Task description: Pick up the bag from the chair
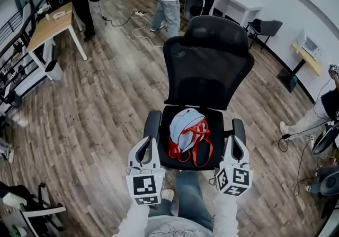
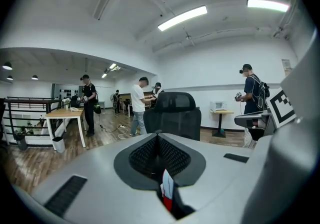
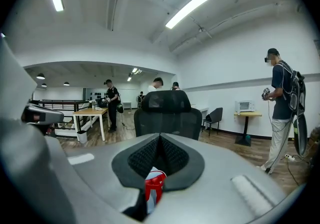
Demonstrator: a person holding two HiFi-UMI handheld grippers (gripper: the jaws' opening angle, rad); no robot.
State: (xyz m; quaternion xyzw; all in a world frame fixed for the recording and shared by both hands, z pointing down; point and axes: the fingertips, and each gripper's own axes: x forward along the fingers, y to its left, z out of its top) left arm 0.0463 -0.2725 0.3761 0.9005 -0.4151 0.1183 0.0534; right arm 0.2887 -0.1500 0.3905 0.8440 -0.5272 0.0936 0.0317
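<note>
On the seat of the black mesh-backed office chair (image 1: 209,66) a small pale-blue fabric backpack (image 1: 185,127) is lying slumped, its red straps (image 1: 198,148) spilling in loose loops toward the front edge. I am holding the left tongs (image 1: 144,148) and the right tongs (image 1: 235,146) low at the front corners of the seat, one on each side of the backpack and apart from it. Both are pressed fully closed with nothing between them. Each gripper view is showing only a sliver of red and pale blue below the meeting jaws.

I am judging the backpack to be soft and light: it is sagging rather than standing, so it looks nearly empty and will fold and swing once lifted. The smooth fabric of the body would probably bunch and slide under a pinch. The red straps, or the top loop where they join, are looking like the surest hold, since the webbing is narrow and easy to clamp. The tongs will need opening first.
</note>
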